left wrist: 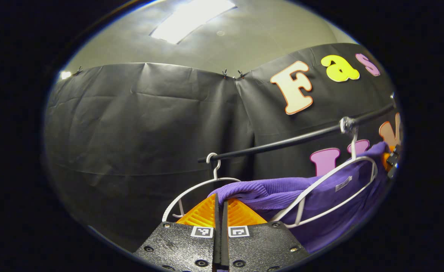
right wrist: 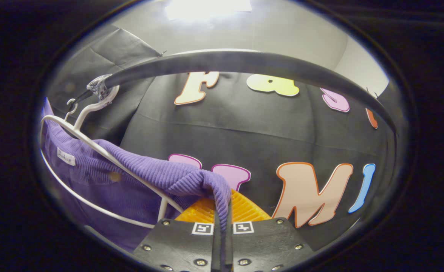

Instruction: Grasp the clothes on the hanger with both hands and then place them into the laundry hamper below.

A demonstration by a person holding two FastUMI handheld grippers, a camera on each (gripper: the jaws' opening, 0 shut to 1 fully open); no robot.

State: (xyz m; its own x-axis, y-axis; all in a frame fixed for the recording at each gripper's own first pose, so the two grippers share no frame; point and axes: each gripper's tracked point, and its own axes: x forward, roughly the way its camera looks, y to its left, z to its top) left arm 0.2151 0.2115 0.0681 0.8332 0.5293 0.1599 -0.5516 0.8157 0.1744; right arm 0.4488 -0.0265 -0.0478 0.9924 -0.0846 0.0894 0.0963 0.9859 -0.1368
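Left gripper view gives us the left gripper (left wrist: pixel 220 211) at the bottom, its two fingers pressed together with just a thin slit between them, and the end of the purple sweater (left wrist: pixel 282 192) meets their tips. We cannot tell from here whether cloth is caught in that slit or only lies over the tips. Beyond the fingers runs the black rail (left wrist: pixel 297 139), our landmark, slanting up to the right. Two white hangers hook over it: a bare hanger (left wrist: pixel 203 187) near the rail's free end, and farther along a second hanger (left wrist: pixel 331 185) that carries the sweater. The sweater hangs below the rail, draped across that hanger, with a small white label (left wrist: pixel 343 183) on it. At the far right, below the rail, we see a bit of another gripper (left wrist: pixel 391 160) against the cloth.

Right gripper view shows the right gripper (right wrist: pixel 222 211) with its fingers closed on a ribbed fold of the sweater (right wrist: pixel 161 173); the knit runs down into the narrow gap between them. The rail (right wrist: pixel 244 62) arches overhead, close to the camera. The hanger (right wrist: pixel 93 147) hooks onto the rail at upper left, and the sweater spreads below the rail from that hanger down to the fingers. Its label (right wrist: pixel 66 156) sits low under the hook.
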